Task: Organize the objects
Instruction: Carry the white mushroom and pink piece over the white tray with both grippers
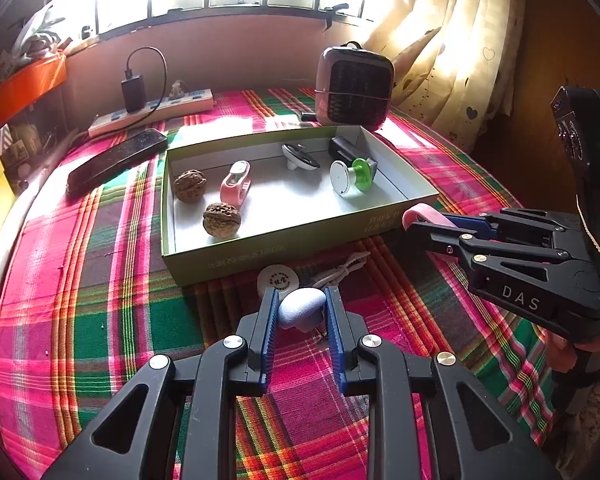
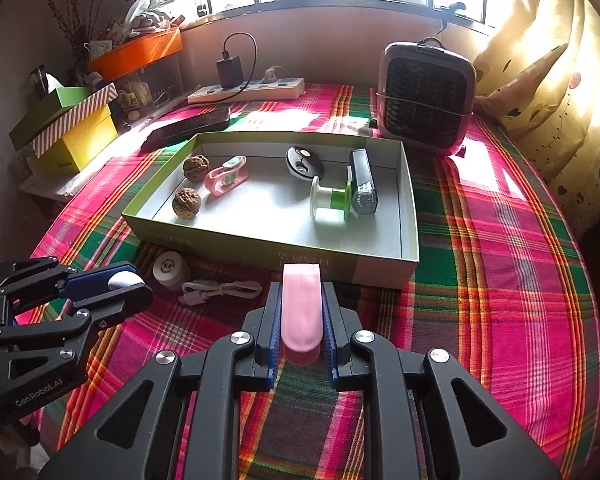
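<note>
Left gripper (image 1: 302, 308) clenched on pale blue lump (image 1: 301, 307), held above cloth near box front wall. Right gripper (image 2: 301, 312) clenched on pink clip (image 2: 301, 312), just near box front edge. Box (image 2: 410, 216) mid-table, already holds two walnuts (image 2: 186, 203), pink clip holder (image 2: 224, 178), black fob (image 2: 304, 162), green-white spool (image 2: 330, 200), grey charger (image 2: 363, 188). Left outside, near side: white round cap (image 2: 171, 270), coiled white cable (image 2: 220, 292). Judgement: mostly done; two held items plus cap, cable remain.

left tongs (image 1: 302, 312), right tongs (image 2: 302, 312), black linkage arms, blue ribbed pads (image 1: 269, 334), silver screws, white "DAS" and "GenRobot.AI" lettering
</note>
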### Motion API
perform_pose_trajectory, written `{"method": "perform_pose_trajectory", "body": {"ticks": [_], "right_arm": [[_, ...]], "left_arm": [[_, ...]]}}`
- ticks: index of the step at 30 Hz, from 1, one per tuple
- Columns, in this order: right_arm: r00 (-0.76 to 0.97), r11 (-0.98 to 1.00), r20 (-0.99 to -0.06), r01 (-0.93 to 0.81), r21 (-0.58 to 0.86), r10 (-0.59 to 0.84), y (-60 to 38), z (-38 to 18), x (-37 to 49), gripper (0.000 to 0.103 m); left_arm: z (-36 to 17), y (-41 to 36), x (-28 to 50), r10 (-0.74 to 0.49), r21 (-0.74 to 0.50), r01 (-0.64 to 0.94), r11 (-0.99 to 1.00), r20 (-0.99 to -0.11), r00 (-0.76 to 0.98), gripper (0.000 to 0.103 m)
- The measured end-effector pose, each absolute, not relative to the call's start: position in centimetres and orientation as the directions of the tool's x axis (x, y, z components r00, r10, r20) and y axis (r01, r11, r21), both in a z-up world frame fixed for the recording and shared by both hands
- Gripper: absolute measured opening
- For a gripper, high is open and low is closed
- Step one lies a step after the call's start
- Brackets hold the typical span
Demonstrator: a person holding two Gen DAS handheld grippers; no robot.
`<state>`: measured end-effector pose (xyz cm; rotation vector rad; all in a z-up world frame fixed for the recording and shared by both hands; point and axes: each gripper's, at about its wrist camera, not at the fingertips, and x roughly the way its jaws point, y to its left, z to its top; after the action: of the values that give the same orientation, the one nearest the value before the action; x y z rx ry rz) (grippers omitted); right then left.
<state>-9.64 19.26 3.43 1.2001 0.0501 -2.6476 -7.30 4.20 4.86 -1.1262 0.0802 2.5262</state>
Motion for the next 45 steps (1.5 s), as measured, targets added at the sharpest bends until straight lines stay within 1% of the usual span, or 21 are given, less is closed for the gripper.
{"method": "perform_pose_trajectory", "body": {"ticks": [11, 20, 45], "right_arm": [[-0.638, -0.965, -0.738, 0.251, 0.071, -0.220, 18.5, 4.8, -11.7, 0.018], [-0.636, -0.960, -0.736, 0.273, 0.068, -0.233, 17.3, 5.3, -14.6, 0.018], [-0.559, -0.943, -0.786, 0.319, 0.092, -0.266, 14.4, 3.5, -22.7, 0.018]], "left_arm": [[5.9, 3.4, -8.8, 0.303, -0.100, -0.336, -0.937, -0.713, -0.633, 0.021], [5.8, 2.7, -11.1, 0.287, -0.104, -0.309, -0.946, -0.713, -0.640, 0.021], [4.4, 2.4, -15.4, 0.272, -0.111, -0.284, -0.952, -0.731, -0.625, 0.021]]}}
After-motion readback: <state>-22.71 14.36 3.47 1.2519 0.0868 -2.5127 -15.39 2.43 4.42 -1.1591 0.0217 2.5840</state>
